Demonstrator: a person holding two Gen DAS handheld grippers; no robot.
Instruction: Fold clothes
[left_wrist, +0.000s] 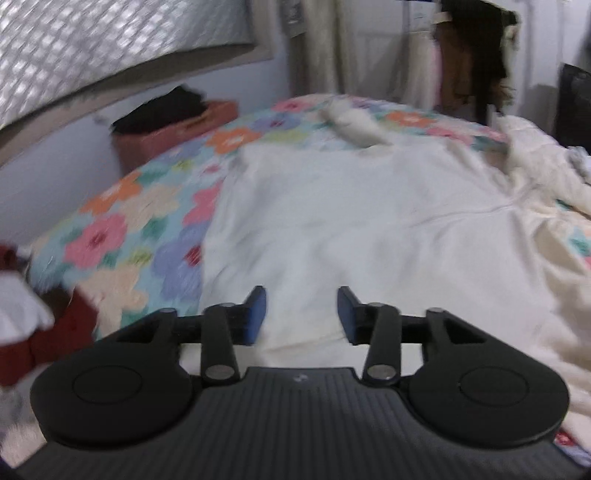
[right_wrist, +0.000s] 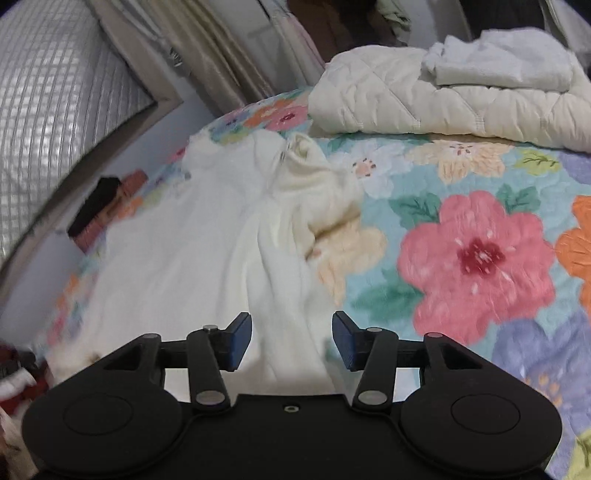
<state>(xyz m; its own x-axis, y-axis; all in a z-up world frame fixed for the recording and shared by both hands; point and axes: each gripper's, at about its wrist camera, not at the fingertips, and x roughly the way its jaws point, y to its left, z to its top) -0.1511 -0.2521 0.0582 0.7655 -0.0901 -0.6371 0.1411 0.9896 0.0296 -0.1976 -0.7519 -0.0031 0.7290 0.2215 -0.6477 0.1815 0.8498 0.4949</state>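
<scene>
L tongs (left_wrist: 301, 314) spread, nothing pinched; white sweatshirt (left_wrist: 332, 221) lies flat on floral quilt (left_wrist: 122, 229) right under & ahead of tips. R tongs (right_wrist: 291, 341) also spread w/ rumpled sweatshirt edge (right_wrist: 280, 258) between & ahead of the pads, folded cream comforter (right_wrist: 424, 99) far ahead-right.

Left tool (left_wrist: 301, 314) is level, its blue pads parted with nothing between them. Right tool (right_wrist: 291, 340) likewise gapes, gripping nothing.

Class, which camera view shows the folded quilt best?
The right wrist view: the quilt lies sharp and whole at the bed's far end. The left wrist view shows at most a blurred cream heap at its right edge; I cannot tell if that is it.
</scene>
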